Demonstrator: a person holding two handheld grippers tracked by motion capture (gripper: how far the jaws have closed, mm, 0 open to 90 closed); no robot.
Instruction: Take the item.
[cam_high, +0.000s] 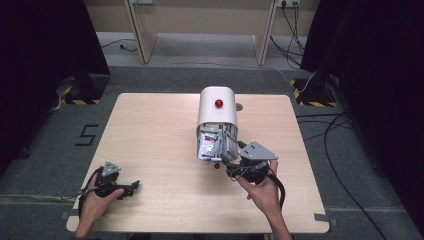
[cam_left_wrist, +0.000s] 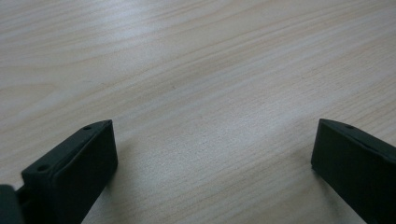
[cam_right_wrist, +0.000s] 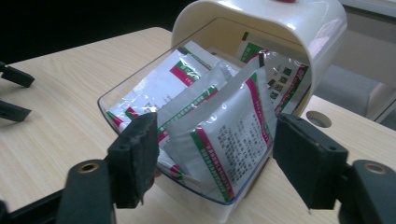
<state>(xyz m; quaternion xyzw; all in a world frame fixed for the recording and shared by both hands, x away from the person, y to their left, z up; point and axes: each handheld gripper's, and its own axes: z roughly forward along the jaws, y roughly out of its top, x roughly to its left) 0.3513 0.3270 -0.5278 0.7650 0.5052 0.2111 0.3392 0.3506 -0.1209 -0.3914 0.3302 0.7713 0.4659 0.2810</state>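
I see the box (cam_high: 216, 111) mid-table, its clear drawer (cam_right_wrist: 140, 88) tipped open toward 6 o'clock and stuffed with sachets (cam_right_wrist: 233, 140). Right gripper (cam_high: 235, 162) sits at the drawer's lip; in the right gripper view (cam_right_wrist: 215, 158) its jaws are spread, flanking the front sachet, no contact I can confirm. Sachet print is unreadable and the rear ones are half hidden under the hood. Left gripper (cam_high: 134, 186) rests at 7 o'clock, jaws wide over bare table (cam_left_wrist: 210, 93).

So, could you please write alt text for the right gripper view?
The right gripper, fingers open, faces a clear plastic drawer of white sachets with green and red stripes, pulled out of a cream rounded plastic box on a light wooden table.
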